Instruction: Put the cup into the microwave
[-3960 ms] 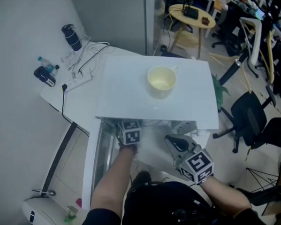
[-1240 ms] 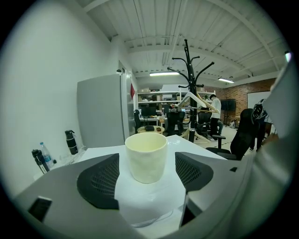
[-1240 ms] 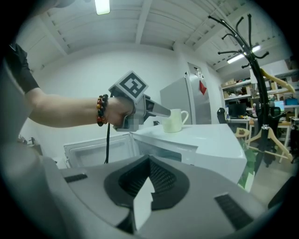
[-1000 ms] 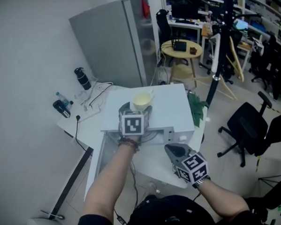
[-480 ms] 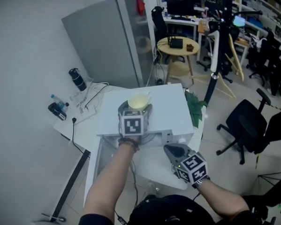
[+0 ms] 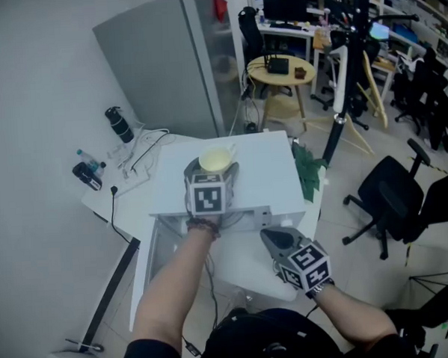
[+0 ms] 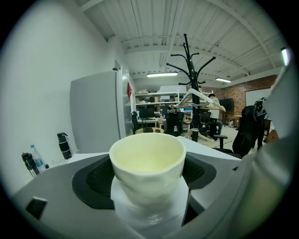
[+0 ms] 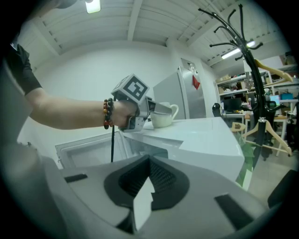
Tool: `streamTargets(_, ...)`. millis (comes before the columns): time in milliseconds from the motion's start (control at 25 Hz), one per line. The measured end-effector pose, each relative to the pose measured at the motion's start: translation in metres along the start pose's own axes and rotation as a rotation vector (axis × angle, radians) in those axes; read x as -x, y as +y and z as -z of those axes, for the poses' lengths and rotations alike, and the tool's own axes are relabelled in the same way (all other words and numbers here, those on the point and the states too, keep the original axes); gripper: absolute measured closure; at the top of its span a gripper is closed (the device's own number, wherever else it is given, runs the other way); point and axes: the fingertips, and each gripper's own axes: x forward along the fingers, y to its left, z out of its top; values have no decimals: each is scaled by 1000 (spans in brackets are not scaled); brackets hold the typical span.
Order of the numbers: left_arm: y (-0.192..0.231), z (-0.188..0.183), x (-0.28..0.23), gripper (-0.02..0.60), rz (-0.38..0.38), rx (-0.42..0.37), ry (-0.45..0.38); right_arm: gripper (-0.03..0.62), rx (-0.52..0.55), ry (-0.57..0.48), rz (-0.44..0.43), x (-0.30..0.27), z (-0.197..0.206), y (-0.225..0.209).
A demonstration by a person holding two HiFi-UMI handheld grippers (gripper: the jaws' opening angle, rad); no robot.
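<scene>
Black-padded jaws of the left gripper [image 6: 211, 171] are pinching the cream cup [image 7: 147, 161] on both sides, low on its wall, while it is sitting on top of the microwave [image 6: 267, 176], near the front edge. The right gripper [image 8: 148, 183] is waiting below the microwave's front, pressed together on nothing. The door [image 8: 86, 149] is standing open. To do this well, the grip should be holding firm and level; lifting straight up, then clearing the front edge before lowering into the cavity, looks safest.
</scene>
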Motion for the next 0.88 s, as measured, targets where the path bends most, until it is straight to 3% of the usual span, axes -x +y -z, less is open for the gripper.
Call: streamTargets(880,-10,18,86,155,-82,39,-42,583,67,-13,-101,35,11,41)
